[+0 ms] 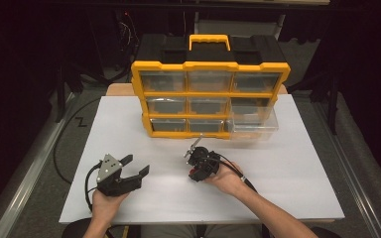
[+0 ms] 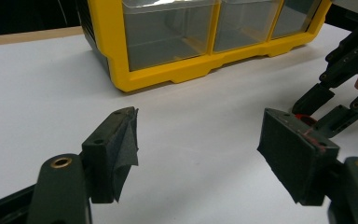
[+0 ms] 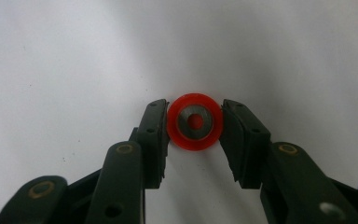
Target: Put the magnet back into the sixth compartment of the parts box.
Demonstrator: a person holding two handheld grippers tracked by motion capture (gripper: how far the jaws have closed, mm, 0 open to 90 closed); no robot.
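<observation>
A small red ring (image 3: pixel 195 138) with a grey washer-like centre lies on the white table (image 3: pixel 74 56). My right gripper (image 3: pixel 195 123) points down at it and is shut on it, one black pad pressing each side. In the high view the right gripper (image 1: pixel 194 171) stands in front of the yellow organizer (image 1: pixel 208 94). My left gripper (image 1: pixel 135 165) rests low at the front left with its jaws wide apart and nothing between them. In the left gripper view the left gripper (image 2: pixel 198 140) faces the organizer (image 2: pixel 177 70), with the right gripper (image 2: pixel 340 93) and a bit of the red ring (image 2: pixel 303 117) at the right.
The yellow and black organizer has rows of clear drawers and a yellow handle (image 1: pixel 208 40) on top. Its lower right drawer (image 1: pixel 253 124) is pulled out over the table. Table edges run close along the front and both sides.
</observation>
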